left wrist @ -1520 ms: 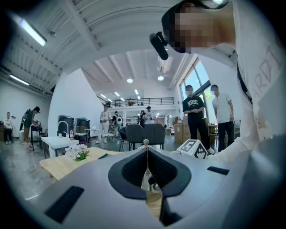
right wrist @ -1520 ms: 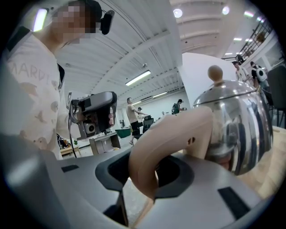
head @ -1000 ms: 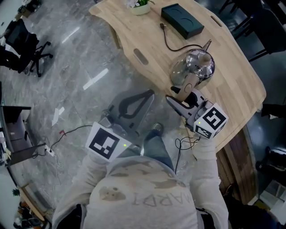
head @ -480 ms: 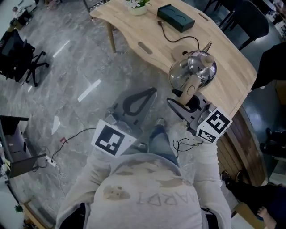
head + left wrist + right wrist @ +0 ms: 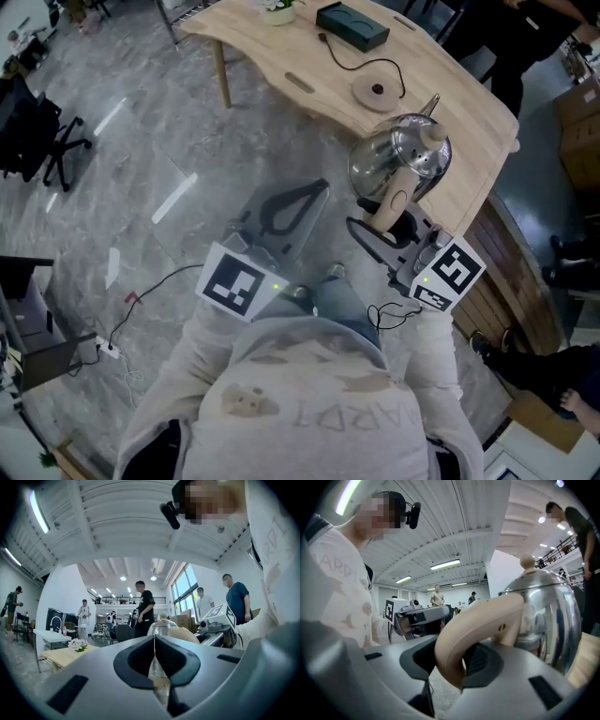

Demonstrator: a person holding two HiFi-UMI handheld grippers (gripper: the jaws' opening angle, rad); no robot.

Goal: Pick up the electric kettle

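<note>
One electric kettle [image 5: 401, 150], shiny steel with a pale handle [image 5: 391, 204], hangs over the near edge of the desk [image 5: 272, 58]. The right gripper [image 5: 452, 662] has its jaws clamped on the lower curve of that handle, one dark pad on each side of it. The kettle stands upright, lid knob on top and spout pointing away towards the far side of the desk.

Farther in on the desk lies one round base [image 5: 377, 91], well apart from the kettle. One black cord [image 5: 345, 62] runs from it to one dark box [image 5: 352, 25] near the desk's far edge. One small white pot with a plant [image 5: 278, 8] stands at the far corner, beside the box.

The left gripper [image 5: 153, 654] is off the desk's near side, over the grey floor [image 5: 141, 187], with its jaws together and nothing between them. In its view the kettle shows just beyond the closed tips.
</note>
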